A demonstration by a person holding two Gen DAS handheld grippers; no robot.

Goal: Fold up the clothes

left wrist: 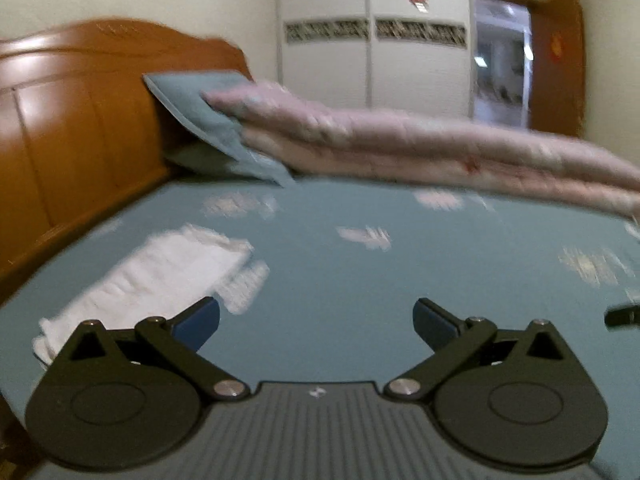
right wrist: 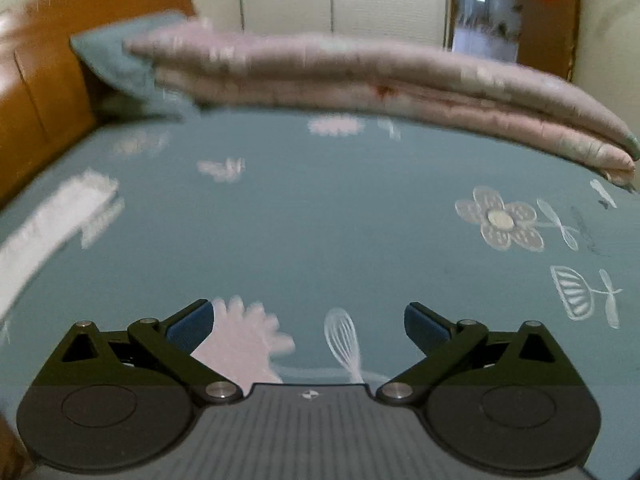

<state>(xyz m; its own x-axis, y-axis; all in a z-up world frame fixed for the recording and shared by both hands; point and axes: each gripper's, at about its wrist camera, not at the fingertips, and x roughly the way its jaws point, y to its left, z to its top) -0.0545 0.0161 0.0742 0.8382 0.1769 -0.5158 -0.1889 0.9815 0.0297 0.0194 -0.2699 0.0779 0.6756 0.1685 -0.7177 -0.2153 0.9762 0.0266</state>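
Both the left gripper (left wrist: 316,320) and right gripper (right wrist: 308,322) hover spread wide and empty above a teal bedsheet (left wrist: 360,280), a folded white garment (left wrist: 160,276) lying left.

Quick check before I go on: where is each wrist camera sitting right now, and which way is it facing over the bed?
Left wrist: sits on the left gripper, facing across the blue bedsheet toward the headboard and wardrobe; its open, empty jaws show, the white folded cloth just past the left finger.
Right wrist: sits on the right gripper, tilted down at the flower-printed sheet; open, empty jaws show.
Shared: white cloth, pink folded quilt, blue pillow, doorway.
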